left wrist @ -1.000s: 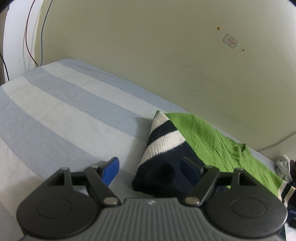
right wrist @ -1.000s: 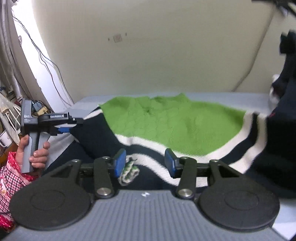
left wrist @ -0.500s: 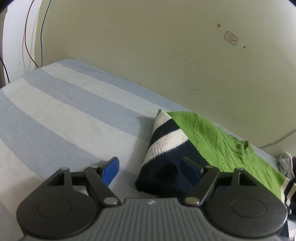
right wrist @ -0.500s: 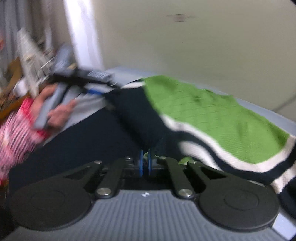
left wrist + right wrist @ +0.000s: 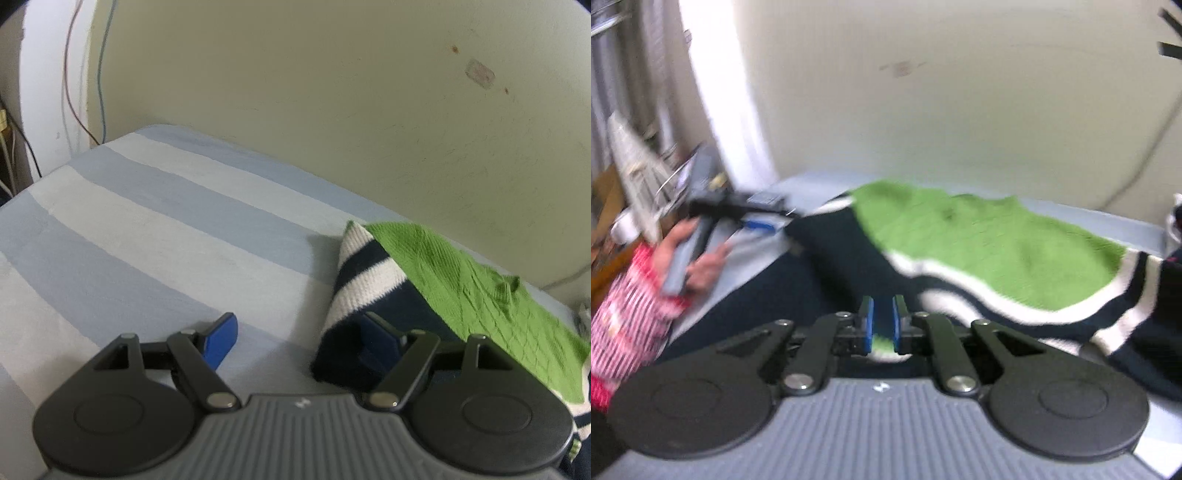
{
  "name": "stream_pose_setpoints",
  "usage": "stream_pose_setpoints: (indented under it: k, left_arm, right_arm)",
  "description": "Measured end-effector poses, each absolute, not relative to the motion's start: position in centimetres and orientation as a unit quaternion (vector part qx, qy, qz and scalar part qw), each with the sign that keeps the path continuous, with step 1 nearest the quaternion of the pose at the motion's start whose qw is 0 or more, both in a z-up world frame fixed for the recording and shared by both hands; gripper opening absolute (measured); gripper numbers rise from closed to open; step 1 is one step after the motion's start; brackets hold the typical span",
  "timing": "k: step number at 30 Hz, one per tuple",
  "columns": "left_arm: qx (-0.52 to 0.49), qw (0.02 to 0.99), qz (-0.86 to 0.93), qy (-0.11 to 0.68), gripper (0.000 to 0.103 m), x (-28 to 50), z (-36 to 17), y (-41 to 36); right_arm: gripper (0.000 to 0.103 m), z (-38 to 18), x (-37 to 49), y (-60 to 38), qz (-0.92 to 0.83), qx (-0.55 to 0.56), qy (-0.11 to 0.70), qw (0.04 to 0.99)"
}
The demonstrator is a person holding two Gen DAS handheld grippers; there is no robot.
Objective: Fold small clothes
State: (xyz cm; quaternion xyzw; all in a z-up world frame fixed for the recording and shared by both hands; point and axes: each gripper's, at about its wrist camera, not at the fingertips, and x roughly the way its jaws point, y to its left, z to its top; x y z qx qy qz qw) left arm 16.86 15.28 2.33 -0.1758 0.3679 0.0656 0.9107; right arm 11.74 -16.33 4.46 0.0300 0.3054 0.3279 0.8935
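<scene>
Our right gripper has its blue pads nearly together with a green-and-white bit of knit between them; the jaws are easing apart slightly, so we should firm up that pinch before pulling. Our left gripper stands wide apart, its right pad against the navy cuff of the sweater, clamping nothing. The green, navy and white sweater lies spread on the striped bedsheet by the wall. We judge the fold goes best if we close the left on the cuff, then carry both edges across together, low and level.
</scene>
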Motion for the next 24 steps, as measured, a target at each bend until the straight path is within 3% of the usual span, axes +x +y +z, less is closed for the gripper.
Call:
stream_pose_setpoints:
  k: [5, 13, 16, 24]
  left_arm:
    - [-0.200, 0.909, 0.076, 0.357, 0.076, 16.4, 2.7, 16.9]
    - [-0.165, 0.912, 0.073, 0.367, 0.076, 17.0, 2.4, 15.7]
    - [-0.168, 0.914, 0.070, 0.362, 0.079, 16.7, 2.6, 15.8]
    - [-0.162, 0.914, 0.069, 0.365, 0.079, 16.8, 2.5, 15.4]
  right_arm:
    - [0.019, 3.5, 12.5, -12.3, 0.335, 0.034, 0.307, 0.890]
    - [0.019, 1.6, 9.4, -6.5, 0.434, -0.102, 0.352, 0.823]
    - [0.024, 2.3, 7.0, -7.2, 0.442, -0.137, 0.333, 0.821]
    - [0.031, 4.7, 10.3, -13.8, 0.281, -0.046, 0.312, 0.907]
